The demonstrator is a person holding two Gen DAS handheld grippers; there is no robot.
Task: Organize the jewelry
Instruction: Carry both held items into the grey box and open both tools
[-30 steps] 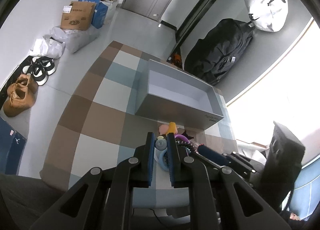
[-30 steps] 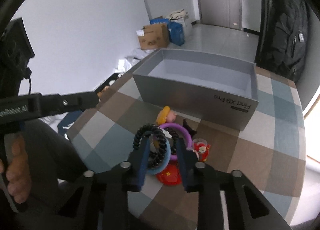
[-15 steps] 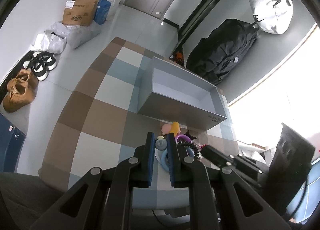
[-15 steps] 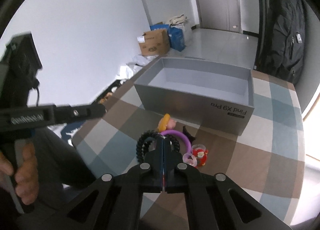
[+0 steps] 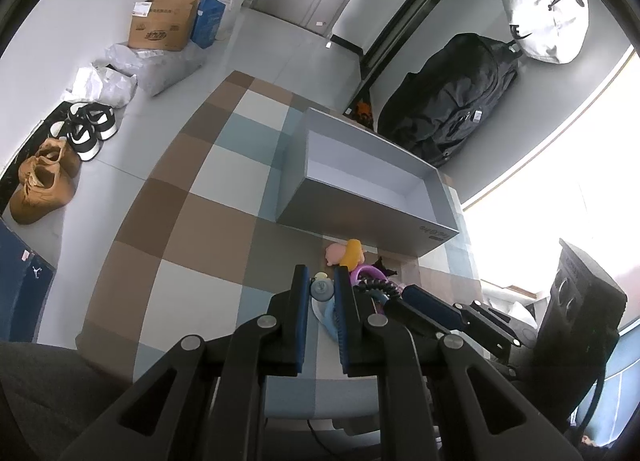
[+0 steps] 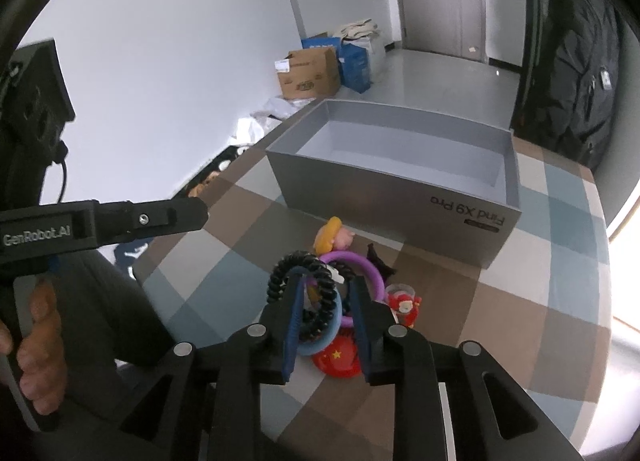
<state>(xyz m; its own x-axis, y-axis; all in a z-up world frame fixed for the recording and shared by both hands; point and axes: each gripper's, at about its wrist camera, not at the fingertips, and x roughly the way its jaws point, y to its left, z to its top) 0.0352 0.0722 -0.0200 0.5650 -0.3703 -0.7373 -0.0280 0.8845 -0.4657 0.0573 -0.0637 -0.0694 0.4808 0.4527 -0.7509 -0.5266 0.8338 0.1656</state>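
A pile of trinkets lies on the checked table (image 6: 520,301) in front of an open grey box (image 6: 400,197). In it are a black spiral hair tie (image 6: 280,273), a purple ring (image 6: 372,265), a light blue ring (image 6: 320,341), a yellow-haired figure (image 6: 332,237) and a red charm (image 6: 336,357). My right gripper (image 6: 326,281) hangs over the pile with its jaws opening. The spiral tie stands between them, looped round the left fingertip and apart from the right one. My left gripper (image 5: 321,281) is shut, raised to the left of the pile, holding nothing I can see.
A person's hand (image 6: 36,321) grips the left gripper's handle. On the floor are a black backpack (image 5: 452,101), a cardboard box (image 5: 160,25), plastic bags and shoes (image 5: 44,177). A white bag (image 5: 540,13) hangs on the wall. The grey box (image 5: 360,221) is empty inside.
The right gripper's jaws, slightly apart around the spiral tie a second ago, closed completely and have now parted again. The left gripper has stayed shut and still.
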